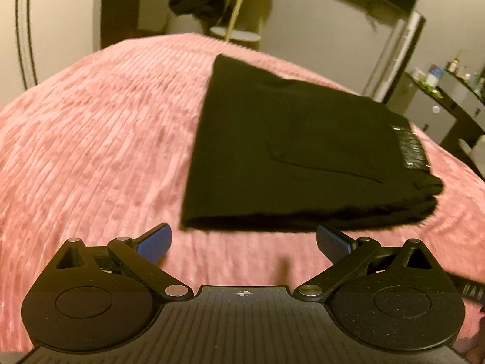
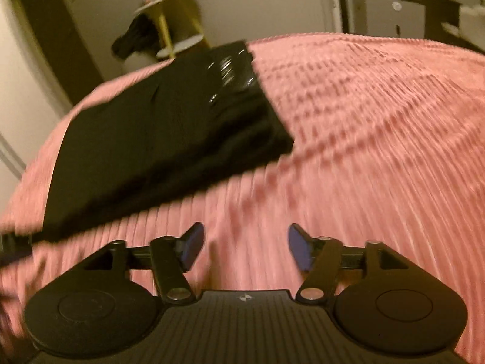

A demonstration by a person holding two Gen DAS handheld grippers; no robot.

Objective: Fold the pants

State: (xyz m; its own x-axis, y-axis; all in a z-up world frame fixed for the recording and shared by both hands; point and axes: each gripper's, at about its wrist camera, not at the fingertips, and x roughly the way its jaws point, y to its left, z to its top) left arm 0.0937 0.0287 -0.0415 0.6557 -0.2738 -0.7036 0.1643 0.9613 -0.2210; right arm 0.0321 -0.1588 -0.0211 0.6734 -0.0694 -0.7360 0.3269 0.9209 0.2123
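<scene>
Jaws standing apart and gripping nothing on left gripper (image 1: 243, 244) and right gripper (image 2: 245, 247), both hovering near folded black pants (image 1: 291, 151) lying on pink bed (image 1: 91, 151).

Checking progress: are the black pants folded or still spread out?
Folded. The black pants lie as a compact stacked rectangle on the pink bedspread, layered edges showing; both grippers are open and apart from them.
</scene>
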